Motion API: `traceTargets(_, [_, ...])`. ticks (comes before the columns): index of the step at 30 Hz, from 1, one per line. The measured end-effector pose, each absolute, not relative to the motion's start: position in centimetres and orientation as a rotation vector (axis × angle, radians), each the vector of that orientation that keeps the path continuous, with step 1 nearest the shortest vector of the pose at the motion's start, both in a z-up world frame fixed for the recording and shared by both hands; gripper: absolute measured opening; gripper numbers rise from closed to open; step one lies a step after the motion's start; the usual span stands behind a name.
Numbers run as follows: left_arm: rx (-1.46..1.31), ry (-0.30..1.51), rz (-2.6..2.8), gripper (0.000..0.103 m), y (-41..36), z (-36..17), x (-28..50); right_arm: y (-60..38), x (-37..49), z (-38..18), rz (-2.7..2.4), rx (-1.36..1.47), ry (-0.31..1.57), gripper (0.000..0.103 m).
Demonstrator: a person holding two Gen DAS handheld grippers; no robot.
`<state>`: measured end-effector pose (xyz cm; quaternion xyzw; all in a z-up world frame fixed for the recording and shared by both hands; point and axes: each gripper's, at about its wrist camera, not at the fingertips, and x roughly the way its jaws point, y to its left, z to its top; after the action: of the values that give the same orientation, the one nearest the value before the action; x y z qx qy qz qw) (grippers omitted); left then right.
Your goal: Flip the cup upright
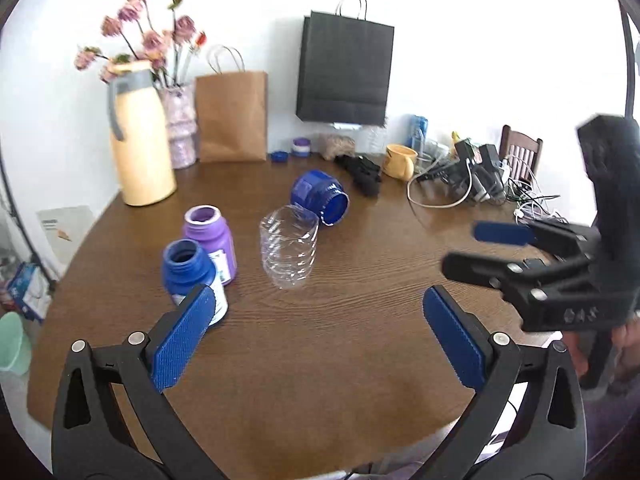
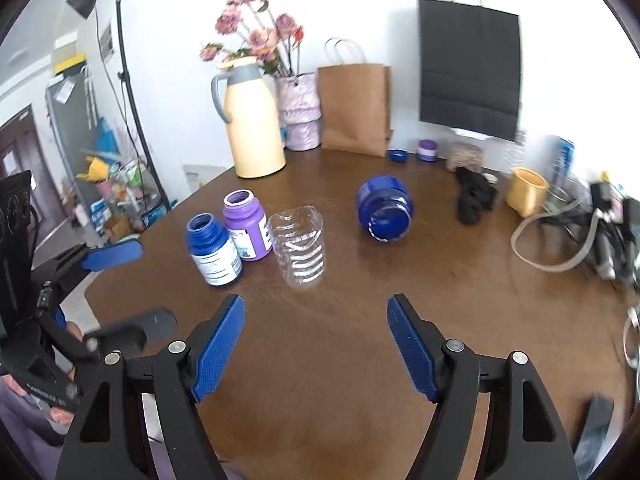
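A clear ribbed plastic cup (image 1: 290, 250) stands on the brown table, mouth up; it also shows in the right wrist view (image 2: 299, 248). A blue jar (image 1: 320, 197) lies on its side behind it, mouth toward me, also seen in the right wrist view (image 2: 385, 209). My left gripper (image 1: 316, 334) is open and empty, short of the cup. My right gripper (image 2: 316, 344) is open and empty, also short of it. The right gripper shows in the left wrist view (image 1: 472, 250), open, at the table's right.
A blue bottle (image 1: 192, 276) and a purple bottle (image 1: 210, 240) stand upright left of the cup. A cream jug (image 1: 140, 136), a flower vase (image 1: 182, 128), paper bags (image 1: 232, 116), a yellow mug (image 1: 400, 160) and cables (image 1: 472, 184) line the back of the table (image 1: 320, 360).
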<state>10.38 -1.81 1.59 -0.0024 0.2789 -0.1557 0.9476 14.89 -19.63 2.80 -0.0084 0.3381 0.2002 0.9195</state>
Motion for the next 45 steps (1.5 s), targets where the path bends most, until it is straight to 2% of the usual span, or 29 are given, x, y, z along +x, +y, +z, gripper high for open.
traceTargets(5, [0.001, 0.525, -0.242, 0.103, -1.2, 3.0, 6.1, -20.6, 9.7, 3.2, 0.331, 0.054, 0.667, 0.082])
traceTargets(12, [-0.053, 0.545, -0.152, 0.103, 0.9, 2.3, 0.4, -19.4, 2.0, 2.2, 0.224, 0.133, 0.632, 0.082])
traceTargets(18, [0.009, 0.508, -0.151, 0.103, -0.7, 2.4, -0.8, -18.7, 2.6, 0.1, 0.243, 0.15, 0.744, 0.082])
traceTargets(24, [-0.026, 0.576, -0.13, 0.103, -0.3, 1.6, -0.1, -19.3, 1.9, 0.8, 0.228, 0.158, 0.709, 0.082])
traceTargets(45, [0.019, 0.57, -0.074, 0.103, -0.5, 1.7, -0.5, -19.3, 1.5, 1.2, 0.211, 0.154, 0.705, 0.082])
